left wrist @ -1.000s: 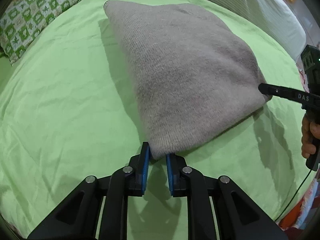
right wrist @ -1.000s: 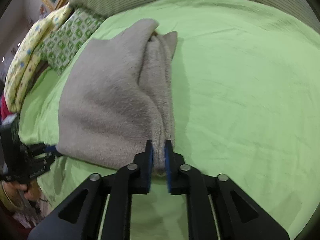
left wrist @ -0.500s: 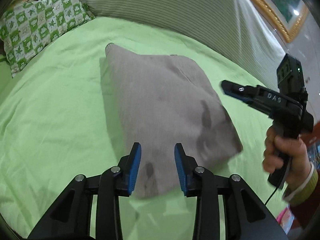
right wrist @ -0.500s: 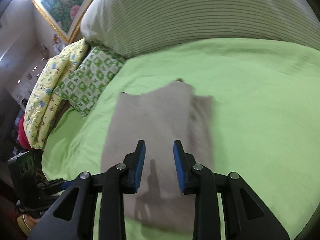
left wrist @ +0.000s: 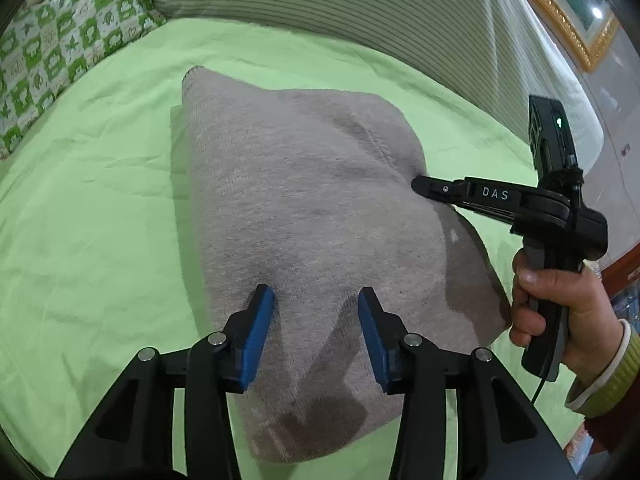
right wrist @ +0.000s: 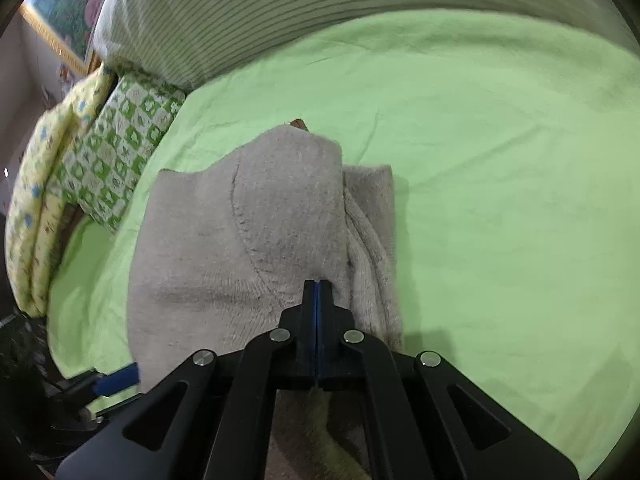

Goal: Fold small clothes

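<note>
- The sweater point(left wrist: 304, 216) lies folded on the green sheet point(left wrist: 92, 200), just under and ahead of both grippers.
- Left gripper point(left wrist: 316, 316): jaws apart and just been opening, above the near edge, nothing pinched.
- Right gripper point(right wrist: 317, 292): jaws together, tips on the top layer; it does not seem to pinch cloth.
- Risk: if the right tips drag while pulling away, the top layer may slide and the fold may open, because the knit is loose and thick.
- A second ago both grippers clamped the near edge; now both have let go.
</note>
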